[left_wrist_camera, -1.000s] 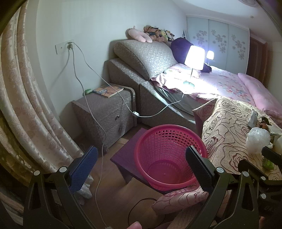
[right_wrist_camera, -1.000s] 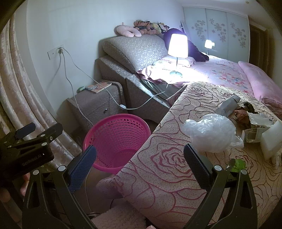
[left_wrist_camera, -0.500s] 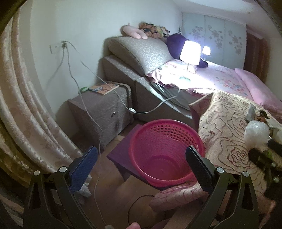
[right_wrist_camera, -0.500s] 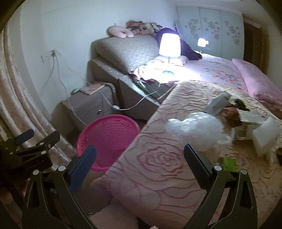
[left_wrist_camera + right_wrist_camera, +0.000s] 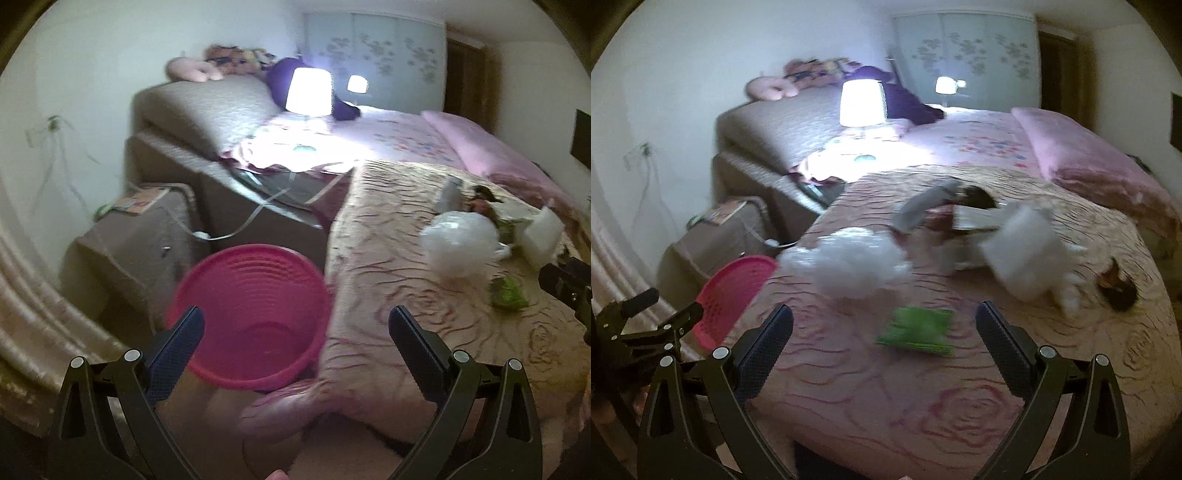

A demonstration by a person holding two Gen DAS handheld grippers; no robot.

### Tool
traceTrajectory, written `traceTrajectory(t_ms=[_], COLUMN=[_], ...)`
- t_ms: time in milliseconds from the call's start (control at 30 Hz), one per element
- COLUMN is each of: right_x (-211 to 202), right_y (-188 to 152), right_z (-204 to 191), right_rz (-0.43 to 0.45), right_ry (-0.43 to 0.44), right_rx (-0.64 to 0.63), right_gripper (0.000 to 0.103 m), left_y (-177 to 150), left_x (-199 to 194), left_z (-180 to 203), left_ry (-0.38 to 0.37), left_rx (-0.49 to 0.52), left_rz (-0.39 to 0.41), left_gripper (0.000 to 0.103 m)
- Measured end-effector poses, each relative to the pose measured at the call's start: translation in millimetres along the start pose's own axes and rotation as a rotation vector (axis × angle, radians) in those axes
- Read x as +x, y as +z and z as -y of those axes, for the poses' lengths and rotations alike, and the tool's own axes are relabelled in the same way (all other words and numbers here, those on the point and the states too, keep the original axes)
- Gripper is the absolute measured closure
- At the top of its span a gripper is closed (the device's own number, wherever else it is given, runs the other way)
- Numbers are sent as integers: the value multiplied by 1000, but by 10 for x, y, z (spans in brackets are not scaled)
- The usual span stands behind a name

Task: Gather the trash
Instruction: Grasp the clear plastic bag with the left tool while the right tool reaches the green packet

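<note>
Both grippers are sitting empty with jaws wide apart: left gripper (image 5: 295,332) is hanging over the pink basket (image 5: 251,317) on the floor by the bed (image 5: 960,406), right gripper (image 5: 884,332) is hovering just short of a green wrapper (image 5: 918,332). Further back, a crumpled clear plastic bag (image 5: 857,266), then blurry white packaging (image 5: 1023,254), all lying on the bedspread.

Both rigs identical. Left claw (image 5: 295,334): black plastic Y-frame arms with triangular cutouts, silver round-head screws at the pivots, flat fingers (image 5: 177,350) faced with dark blue textured pads. Right claw (image 5: 884,332): same black frame, same silver screws, same blue gridded pads (image 5: 1003,350). No cables or markings visible.
</note>
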State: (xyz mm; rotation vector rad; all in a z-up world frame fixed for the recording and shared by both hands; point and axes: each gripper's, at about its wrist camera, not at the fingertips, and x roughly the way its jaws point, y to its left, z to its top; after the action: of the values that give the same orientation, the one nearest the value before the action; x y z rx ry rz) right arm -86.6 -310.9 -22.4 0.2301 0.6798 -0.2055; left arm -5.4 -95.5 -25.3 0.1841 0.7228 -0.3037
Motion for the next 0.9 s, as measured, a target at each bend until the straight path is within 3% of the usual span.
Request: traceTrajectory(t_ms=[467, 733, 900], right_x=[-76, -68, -51], right_y=[-19, -38, -54], right_z=[665, 796, 801], right_rz=[43, 35, 27], right_ry=[-101, -119, -112], right_rx=[134, 165, 163], right_gripper=[7, 7, 7], left_y=[641, 702, 634], left_x=[211, 549, 745], left_z=[942, 1360, 1368], left_ry=[-259, -331, -341], left_rx=[174, 267, 250], left_rz=[46, -41, -108], left_gripper=[7, 7, 8])
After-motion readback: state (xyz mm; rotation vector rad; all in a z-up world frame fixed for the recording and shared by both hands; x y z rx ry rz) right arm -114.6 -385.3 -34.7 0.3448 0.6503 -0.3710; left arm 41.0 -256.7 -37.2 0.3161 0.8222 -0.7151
